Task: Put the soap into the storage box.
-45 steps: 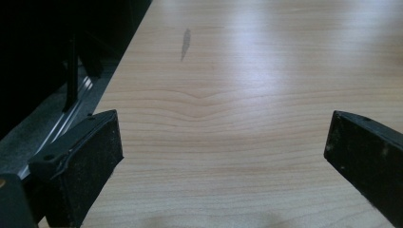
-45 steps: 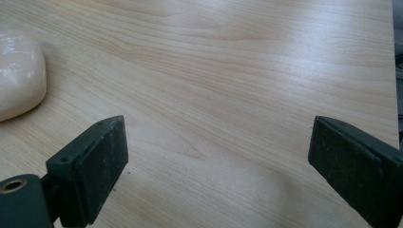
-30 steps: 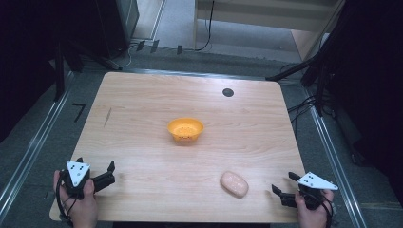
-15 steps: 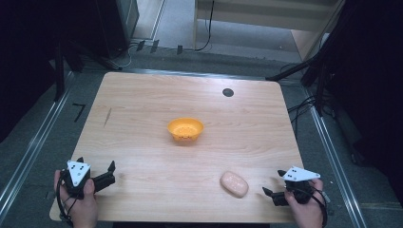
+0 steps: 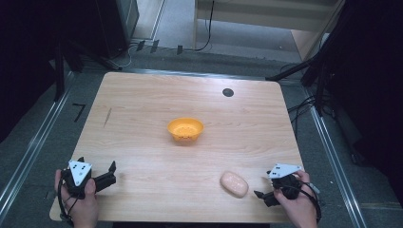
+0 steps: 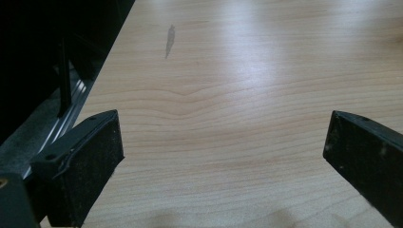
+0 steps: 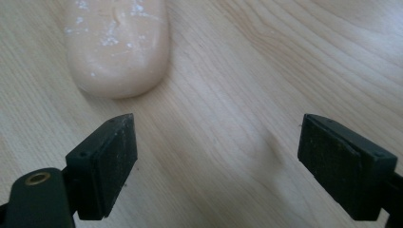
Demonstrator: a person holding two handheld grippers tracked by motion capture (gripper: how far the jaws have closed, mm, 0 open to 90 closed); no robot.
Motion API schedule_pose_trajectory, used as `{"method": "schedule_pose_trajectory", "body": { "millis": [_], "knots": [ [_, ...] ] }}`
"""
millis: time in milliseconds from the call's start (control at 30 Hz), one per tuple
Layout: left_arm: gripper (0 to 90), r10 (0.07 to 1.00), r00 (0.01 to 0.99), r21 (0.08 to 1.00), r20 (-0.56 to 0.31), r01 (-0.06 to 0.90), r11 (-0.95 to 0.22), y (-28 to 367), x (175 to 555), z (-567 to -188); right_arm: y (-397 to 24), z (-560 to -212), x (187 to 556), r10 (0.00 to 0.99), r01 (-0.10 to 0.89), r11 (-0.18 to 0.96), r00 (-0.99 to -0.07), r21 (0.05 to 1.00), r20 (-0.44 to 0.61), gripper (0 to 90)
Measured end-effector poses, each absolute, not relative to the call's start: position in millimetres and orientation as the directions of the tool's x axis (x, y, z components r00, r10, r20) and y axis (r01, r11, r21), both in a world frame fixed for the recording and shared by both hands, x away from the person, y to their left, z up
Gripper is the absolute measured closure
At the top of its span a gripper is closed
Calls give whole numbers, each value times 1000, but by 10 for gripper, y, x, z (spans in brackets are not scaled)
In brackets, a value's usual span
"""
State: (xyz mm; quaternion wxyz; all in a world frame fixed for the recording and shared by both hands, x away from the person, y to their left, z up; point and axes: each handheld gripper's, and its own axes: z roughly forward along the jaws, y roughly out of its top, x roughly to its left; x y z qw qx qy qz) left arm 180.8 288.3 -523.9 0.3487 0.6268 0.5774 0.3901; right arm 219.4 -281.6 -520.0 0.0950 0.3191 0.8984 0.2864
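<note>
Far left, at the near edge of the wooden table (image 5: 142, 99): left gripper (image 5: 110, 174) in the person's left hand (image 5: 78, 199), grey three-cornered plate on top, lying low over the wood. Jaws spread wide in the left gripper view, nothing but bare tabletop between them, a small dark mark (image 6: 169, 40) on the wood well ahead.

Ahead and to the right of that gripper, well apart, near the table's middle: orange bowl (image 5: 185, 129), upright. Beyond it, toward the far edge, a small black round spot (image 5: 228, 92) in the tabletop.

Further right, near the front edge: pale pinkish bread roll (image 5: 234, 184), oblong, dusted with white flecks, lying flat on the wood. Just beside it to the right: right gripper (image 5: 262, 195) in the right hand (image 5: 297, 204), tips turned toward the roll. Jaws parted, gripping nothing; in the right gripper view, roll (image 7: 118, 45) just ahead of the left-hand jaw, close but not touching, off the centre line rather than between the jaws.
</note>
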Motion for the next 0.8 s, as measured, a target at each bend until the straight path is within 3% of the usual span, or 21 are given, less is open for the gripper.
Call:
{"method": "schedule_pose_trajectory", "body": {
  "millis": [333, 800],
  "knots": [
    [0, 996, 34, 886, 87, 455, -93, 2883, 1812, -5239, -2591, -5186, 2207, 578, 507, 699, -816, 504, 18, 142],
    [0, 994, 43, 882, 100, 459, -108, 2867, 1821, -5242, -2350, -5153, 2236, 527, 480, 725, -848, 494, 51, 165]
  ]
}}
